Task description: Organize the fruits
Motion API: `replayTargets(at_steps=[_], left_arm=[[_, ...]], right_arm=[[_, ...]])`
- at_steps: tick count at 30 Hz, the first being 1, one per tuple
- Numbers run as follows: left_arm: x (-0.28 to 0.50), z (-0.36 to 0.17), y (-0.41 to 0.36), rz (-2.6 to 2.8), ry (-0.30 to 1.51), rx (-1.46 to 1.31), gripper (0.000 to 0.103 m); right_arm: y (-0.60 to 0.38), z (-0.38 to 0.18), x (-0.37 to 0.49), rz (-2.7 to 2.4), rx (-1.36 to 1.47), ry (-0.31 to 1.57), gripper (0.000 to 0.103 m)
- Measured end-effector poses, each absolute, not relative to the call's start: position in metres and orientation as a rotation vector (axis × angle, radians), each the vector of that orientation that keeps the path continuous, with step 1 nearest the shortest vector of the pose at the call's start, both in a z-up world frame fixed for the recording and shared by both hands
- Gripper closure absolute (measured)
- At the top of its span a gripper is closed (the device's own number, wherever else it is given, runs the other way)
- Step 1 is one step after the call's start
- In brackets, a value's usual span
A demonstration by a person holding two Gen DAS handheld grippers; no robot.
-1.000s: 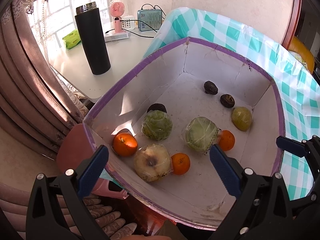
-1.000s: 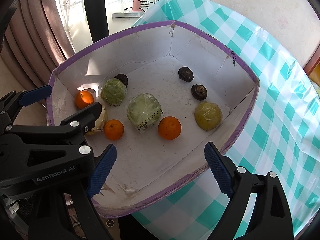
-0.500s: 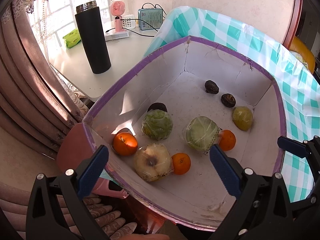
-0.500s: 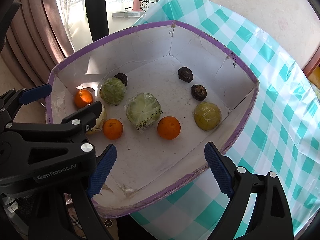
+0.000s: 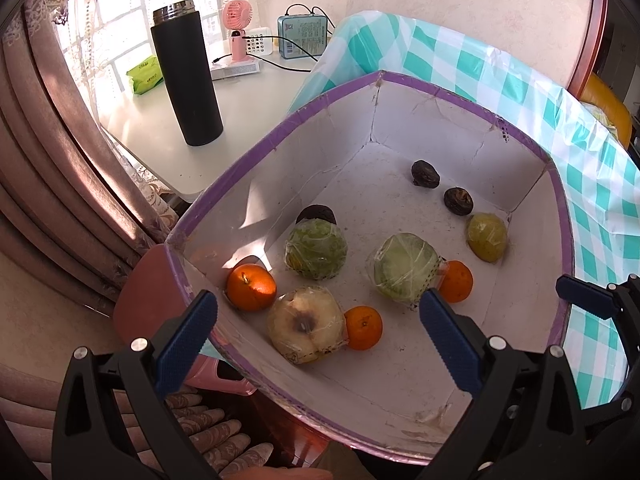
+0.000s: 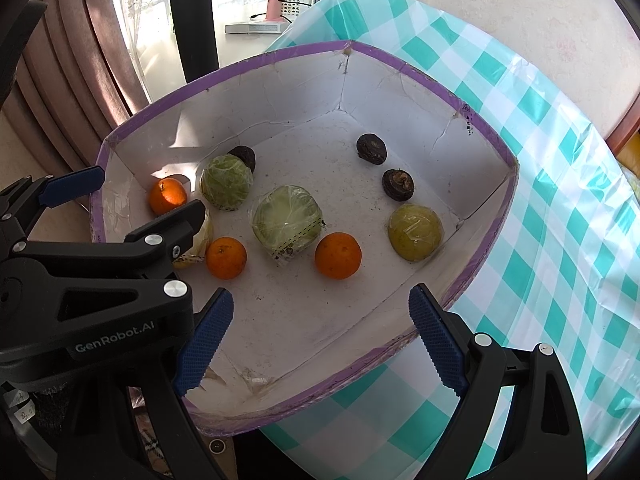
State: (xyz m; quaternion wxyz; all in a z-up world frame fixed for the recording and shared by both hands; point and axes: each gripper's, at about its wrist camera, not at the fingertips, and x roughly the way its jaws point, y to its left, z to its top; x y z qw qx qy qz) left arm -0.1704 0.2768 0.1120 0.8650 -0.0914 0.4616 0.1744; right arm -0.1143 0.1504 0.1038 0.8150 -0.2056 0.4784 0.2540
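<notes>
A white box with a purple rim (image 5: 280, 140) (image 6: 492, 240) holds the fruits. Inside lie three oranges (image 5: 251, 286) (image 5: 363, 327) (image 6: 338, 255), two wrapped green fruits (image 5: 316, 249) (image 6: 286, 224), a wrapped pale apple (image 5: 306, 330), a yellow-green wrapped fruit (image 6: 415, 232) and three dark small fruits (image 6: 371, 148) (image 6: 397, 184) (image 5: 316, 213). My left gripper (image 5: 316, 348) is open and empty above the box's near left corner; it also shows in the right wrist view (image 6: 132, 204). My right gripper (image 6: 320, 340) is open and empty over the near edge.
The box rests on a teal checked tablecloth (image 6: 560, 220). Beyond it a white table (image 5: 160, 128) holds a black flask (image 5: 186, 76), a pink fan (image 5: 237, 24), a blue tin and a green packet. Curtains (image 5: 60, 160) hang at left. A pink stool (image 5: 148, 300) stands below.
Both grippers have barely shifted; the view in each has drifted slightly. Nothing in the box has moved.
</notes>
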Motion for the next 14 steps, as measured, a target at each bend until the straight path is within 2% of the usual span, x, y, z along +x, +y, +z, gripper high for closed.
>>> replayTargets(at_steps=[8,14], left_arm=[[-0.165,0.113,0.275,0.461,0.986,-0.148,0.002],[-0.169,0.143,0.260,0.503,0.949,-0.109,0.002]], right_arm=[[0.150,0.105,-0.113,0.550,-0.427,1.018,0.016],[0.137,0.120,-0.116,0.625,-0.332,0.982,0.016]])
